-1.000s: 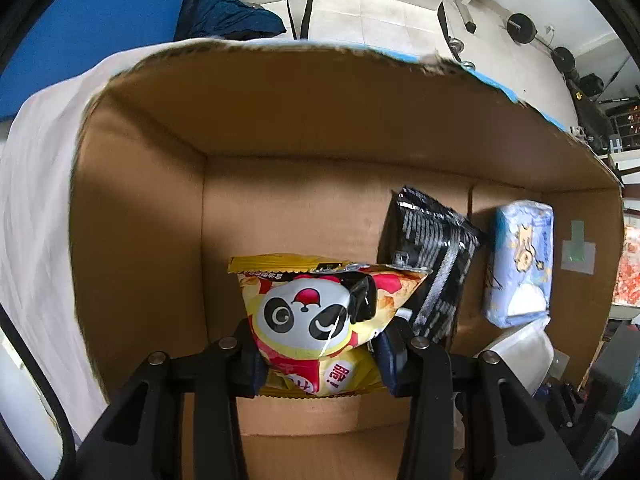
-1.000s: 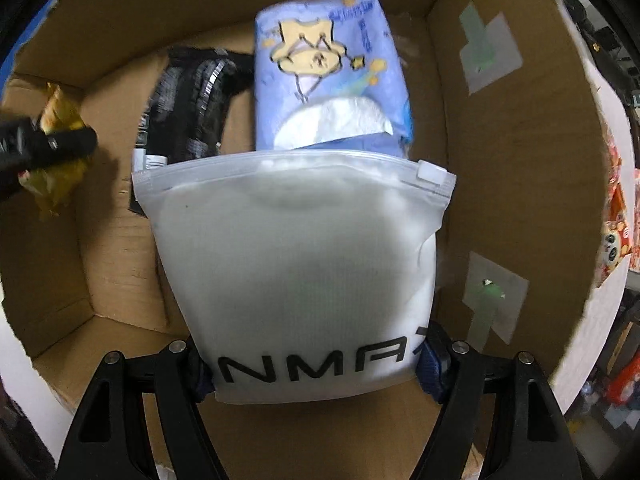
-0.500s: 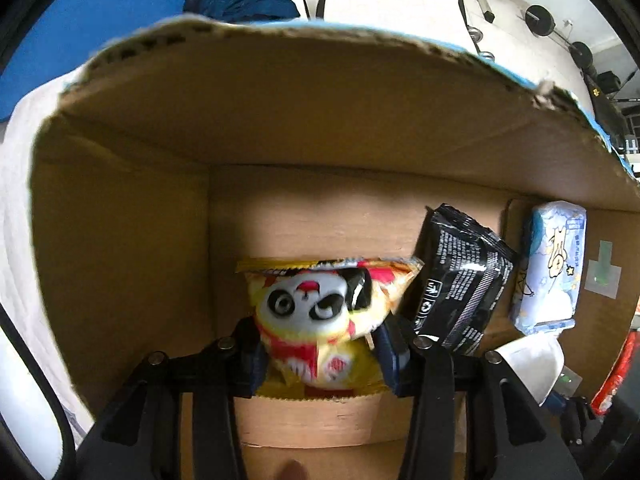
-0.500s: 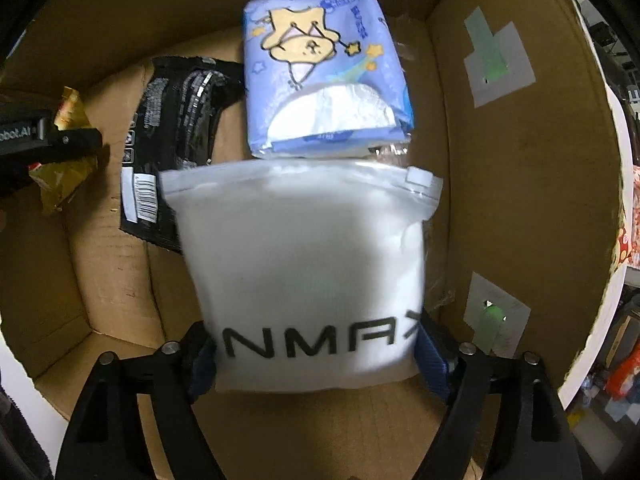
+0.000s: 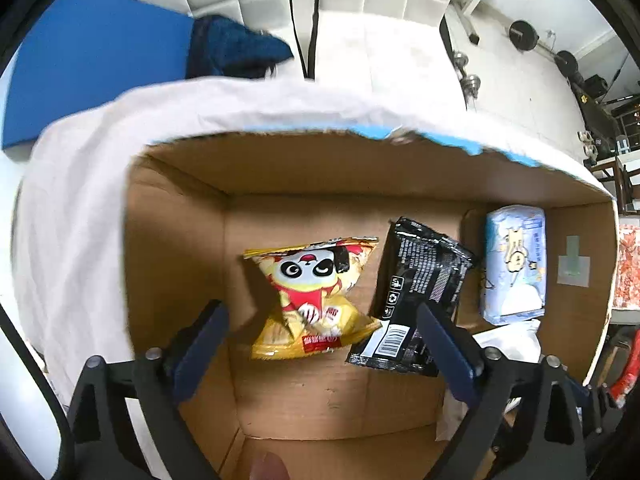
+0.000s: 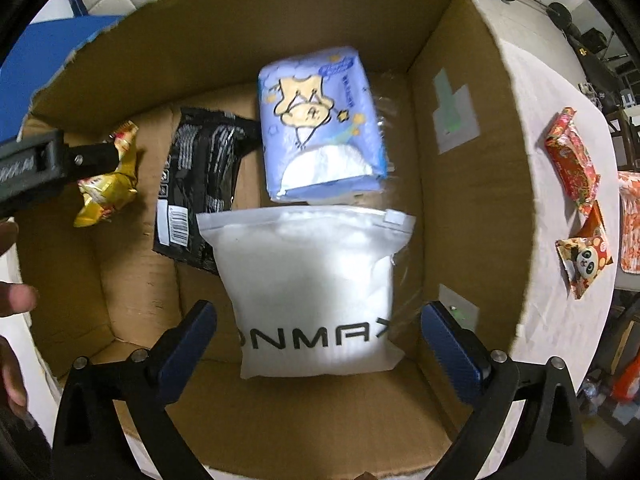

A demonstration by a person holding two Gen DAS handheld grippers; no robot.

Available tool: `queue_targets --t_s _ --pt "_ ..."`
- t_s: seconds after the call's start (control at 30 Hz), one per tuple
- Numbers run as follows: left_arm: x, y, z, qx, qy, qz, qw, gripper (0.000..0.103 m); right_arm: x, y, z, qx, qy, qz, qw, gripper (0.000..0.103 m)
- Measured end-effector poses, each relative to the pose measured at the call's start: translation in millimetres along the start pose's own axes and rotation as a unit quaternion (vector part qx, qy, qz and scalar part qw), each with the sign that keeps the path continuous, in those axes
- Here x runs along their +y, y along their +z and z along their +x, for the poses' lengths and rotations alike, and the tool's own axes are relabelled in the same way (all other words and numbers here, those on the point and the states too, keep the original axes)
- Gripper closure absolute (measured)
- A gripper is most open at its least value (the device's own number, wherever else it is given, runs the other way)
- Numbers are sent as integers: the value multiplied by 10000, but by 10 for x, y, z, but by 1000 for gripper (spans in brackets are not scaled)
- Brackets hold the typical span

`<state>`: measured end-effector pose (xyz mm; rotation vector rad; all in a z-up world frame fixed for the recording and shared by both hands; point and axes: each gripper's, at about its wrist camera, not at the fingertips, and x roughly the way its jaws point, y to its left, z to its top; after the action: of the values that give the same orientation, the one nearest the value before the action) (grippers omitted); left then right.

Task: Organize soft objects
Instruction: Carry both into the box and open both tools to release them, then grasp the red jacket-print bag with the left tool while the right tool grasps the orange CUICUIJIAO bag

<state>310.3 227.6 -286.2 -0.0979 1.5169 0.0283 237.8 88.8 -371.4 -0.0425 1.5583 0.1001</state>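
Note:
A cardboard box point(image 5: 176, 248) point(image 6: 472, 216) holds four soft packs. The yellow panda snack bag point(image 5: 316, 300) point(image 6: 108, 184) lies on the box floor at the left. A black packet point(image 5: 416, 296) point(image 6: 200, 184) lies beside it. A blue tissue pack point(image 5: 514, 264) point(image 6: 320, 124) lies at the far right. The white zip pouch point(image 6: 312, 296) point(image 5: 508, 340) lies in front of the tissue pack. My left gripper point(image 5: 324, 344) is open above the snack bag. My right gripper point(image 6: 320, 344) is open, and the pouch lies between its fingers.
The box stands on a table under a white cloth point(image 5: 72, 208) point(image 6: 560, 92). More snack packs point(image 6: 572, 160) point(image 6: 584, 260) lie on the cloth right of the box. A blue mat point(image 5: 92, 60) and a white padded seat point(image 5: 360, 40) lie beyond the box.
Both grippers have opened and drawn back. The panda snack bag and the white pouch were let go and now lie on the box floor.

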Motion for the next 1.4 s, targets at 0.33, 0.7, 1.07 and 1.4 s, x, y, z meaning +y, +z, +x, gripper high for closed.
queue_targets --t_s 0.33,0.7,1.07,1.4 --pt "-27 -585 -628 -730 29 -21 9973 4 -67 -131 -611 -510 31 -113 9986 0" --pt "-195 -1186 -1400 -1541 259 -28 9877 4 -106 -675 -1198 -1148 174 -241 9929 0" --pt "-354 -1648 -1876 -2000 337 -20 9792 4 -236 -1195 -1851 -1730 231 -309 9842 0" --pt "-577 -1793 -2044 -2043 259 -79 9785 4 -398 -1385 -2146 -1942 408 -366 9794 0"
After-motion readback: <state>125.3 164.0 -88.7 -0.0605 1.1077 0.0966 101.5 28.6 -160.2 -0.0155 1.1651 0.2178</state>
